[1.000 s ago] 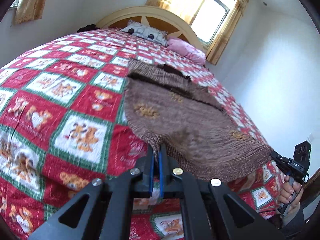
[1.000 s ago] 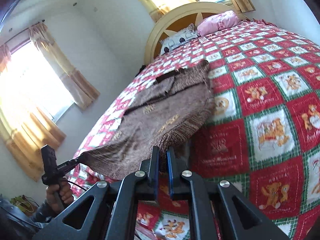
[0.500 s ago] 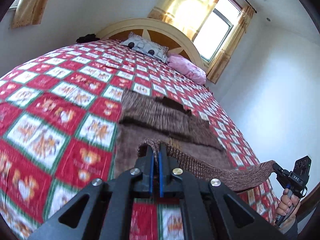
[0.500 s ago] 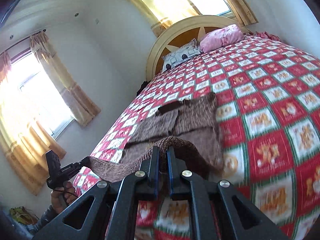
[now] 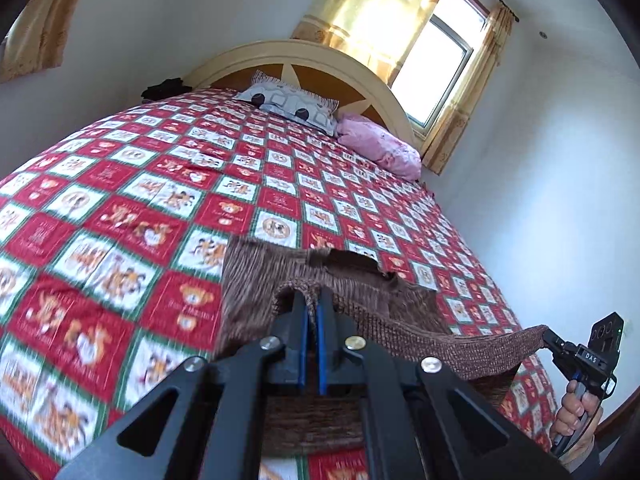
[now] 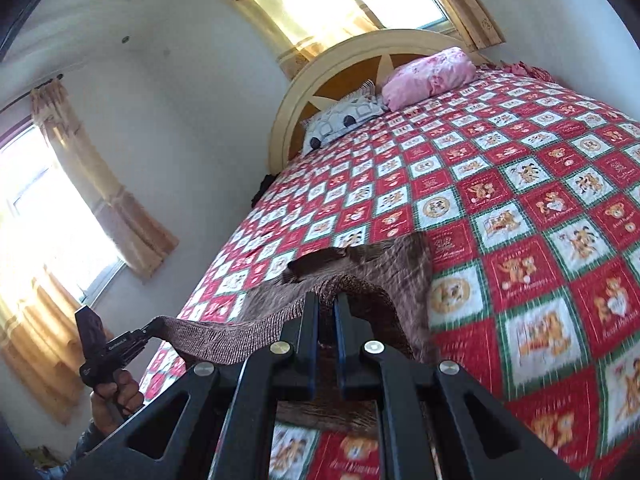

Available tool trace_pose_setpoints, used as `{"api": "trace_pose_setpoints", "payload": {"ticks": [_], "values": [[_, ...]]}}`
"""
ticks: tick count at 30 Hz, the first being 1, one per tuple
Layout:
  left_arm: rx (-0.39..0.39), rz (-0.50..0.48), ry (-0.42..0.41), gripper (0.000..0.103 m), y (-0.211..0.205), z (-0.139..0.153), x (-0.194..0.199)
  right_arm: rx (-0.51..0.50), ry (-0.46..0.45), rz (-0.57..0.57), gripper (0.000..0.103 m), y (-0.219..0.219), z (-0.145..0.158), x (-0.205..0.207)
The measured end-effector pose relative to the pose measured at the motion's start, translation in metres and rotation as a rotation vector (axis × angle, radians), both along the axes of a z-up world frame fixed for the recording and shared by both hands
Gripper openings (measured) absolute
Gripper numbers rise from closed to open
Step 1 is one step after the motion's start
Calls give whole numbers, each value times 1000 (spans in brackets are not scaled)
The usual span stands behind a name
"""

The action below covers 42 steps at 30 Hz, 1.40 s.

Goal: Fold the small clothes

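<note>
While your left gripper pinches one corner of the brown knitted garment's ribbed hem, your right gripper has its own jaws pressed together on the other corner, so both claws are clamped on the brown knitted garment. The hem stretches taut between your two tools, lifted clear of the red, white and green checked teddy-bear bedspread, and it hangs above the garment's upper part. That upper part (its dark neckline edge shows just past the hem) lies flat on the bedspread near the foot of the bed. In the left wrist view you can see your right hand on its handle at the far right; the right wrist view shows your left hand low on the left. At the cream arched headboard rest a grey patterned pillow and a pink pillow, well apart from the garment.
</note>
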<state>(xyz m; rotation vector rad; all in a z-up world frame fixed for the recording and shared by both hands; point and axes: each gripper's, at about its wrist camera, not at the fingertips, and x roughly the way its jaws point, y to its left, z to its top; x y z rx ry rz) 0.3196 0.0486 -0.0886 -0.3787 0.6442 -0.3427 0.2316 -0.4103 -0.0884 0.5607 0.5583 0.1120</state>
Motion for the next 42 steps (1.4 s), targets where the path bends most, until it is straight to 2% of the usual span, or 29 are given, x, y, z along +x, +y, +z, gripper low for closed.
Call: {"api": "trace_pose_setpoints", "payload": {"ticks": [12, 17, 22, 25, 26, 27, 28, 29, 30, 31, 32, 34, 36, 37, 39, 42], "values": [[36, 50, 69, 4, 1, -29, 78, -15, 108, -24, 6, -26, -26, 109], [86, 38, 105, 4, -7, -46, 115, -13, 185, -44, 6, -36, -52, 157], [141, 33, 145, 5, -17, -72, 146, 8, 300, -46, 7, -45, -89, 201], [203, 81, 167, 12, -19, -81, 160, 24, 329, -87, 10, -56, -101, 212], [207, 96, 171, 12, -18, -81, 161, 15, 325, -102, 16, -58, -100, 211], [203, 109, 171, 13, -14, -80, 160, -4, 315, -99, 29, -57, -96, 207], [208, 117, 161, 19, -11, -76, 155, -19, 301, -81, 37, -53, -92, 202], [225, 119, 139, 30, -10, -71, 148, -34, 286, -51, 51, -47, -87, 197], [247, 112, 114, 37, -10, -66, 139, -47, 275, -15, 53, -40, -84, 194], [267, 101, 101, 54, -12, -63, 133, -65, 275, 50, 53, -28, -82, 189], [290, 74, 89, 64, -15, -60, 121, -81, 288, 114, 53, -16, -83, 187], [330, 7, 89, 65, -25, -62, 108, -119, 333, 256, 53, 14, -89, 184], [405, -66, 114, 65, -43, -68, 97, -157, 395, 359, 53, 39, -101, 186], [441, -114, 130, 65, -54, -74, 94, -208, 430, 403, 53, 55, -108, 189], [537, -151, 154, 65, -72, -85, 94, -289, 469, 426, 53, 72, -116, 196], [602, -141, 174, 67, -80, -97, 106, -318, 477, 404, 53, 75, -117, 219]]}}
